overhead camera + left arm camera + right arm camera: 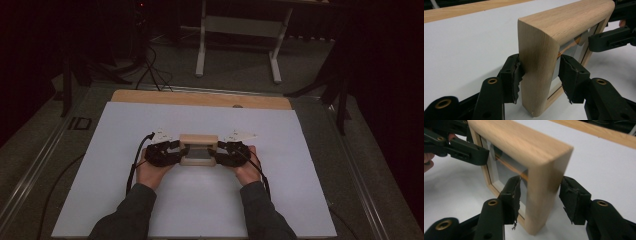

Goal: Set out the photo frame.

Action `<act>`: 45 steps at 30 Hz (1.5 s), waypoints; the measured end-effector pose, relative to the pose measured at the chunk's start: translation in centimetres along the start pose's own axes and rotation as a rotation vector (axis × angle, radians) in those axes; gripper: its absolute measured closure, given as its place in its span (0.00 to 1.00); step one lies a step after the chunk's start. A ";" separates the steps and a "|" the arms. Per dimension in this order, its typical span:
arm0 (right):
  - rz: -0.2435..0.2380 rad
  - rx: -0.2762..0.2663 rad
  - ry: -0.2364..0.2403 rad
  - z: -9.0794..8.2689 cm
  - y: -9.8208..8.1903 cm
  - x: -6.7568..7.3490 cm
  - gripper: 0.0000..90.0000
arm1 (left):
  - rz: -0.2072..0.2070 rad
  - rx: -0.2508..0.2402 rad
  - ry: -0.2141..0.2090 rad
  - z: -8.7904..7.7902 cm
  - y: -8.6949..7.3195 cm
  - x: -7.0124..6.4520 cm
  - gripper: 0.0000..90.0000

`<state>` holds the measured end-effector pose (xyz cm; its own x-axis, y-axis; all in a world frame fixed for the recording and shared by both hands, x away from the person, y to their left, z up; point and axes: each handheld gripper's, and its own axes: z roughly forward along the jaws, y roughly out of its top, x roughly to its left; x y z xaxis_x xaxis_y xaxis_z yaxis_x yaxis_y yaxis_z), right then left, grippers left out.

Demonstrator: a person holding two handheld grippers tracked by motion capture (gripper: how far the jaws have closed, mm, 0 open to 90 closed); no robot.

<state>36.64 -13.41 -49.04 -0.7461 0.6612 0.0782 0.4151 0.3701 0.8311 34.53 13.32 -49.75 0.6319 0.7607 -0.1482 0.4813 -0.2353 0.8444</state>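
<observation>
Nearest the person, both hands come in over the white table (150, 210). The left gripper (539, 80) straddles one side rail of the upright wooden frame (198, 149): one finger (511, 77) touches it, the other stands just off. The right gripper (540, 200) straddles the opposite rail, fingers wide, not pressing. Beyond stands a table stand (237, 30).

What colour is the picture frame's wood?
Light natural wood, pale tan with visible grain; the picture frame shows best in the left gripper view.
</observation>
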 end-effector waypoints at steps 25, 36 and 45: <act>0.031 0.027 -0.003 0.7 -1.0 -0.7 0.64 | -0.039 0.044 0.000 1.4 -1.0 0.9 0.61; 0.034 0.030 -0.001 0.8 -1.1 -0.6 0.62 | -0.044 0.044 -0.013 1.4 -1.0 1.0 0.60; 0.032 0.041 0.012 0.8 -1.5 -0.5 0.61 | -0.051 0.042 -0.031 1.5 -1.1 1.2 0.59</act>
<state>36.83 -13.82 -50.71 -0.7380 0.6657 0.1108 0.4594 0.3753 0.8051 35.66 13.61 -51.62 0.6243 0.7533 -0.2068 0.5378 -0.2225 0.8132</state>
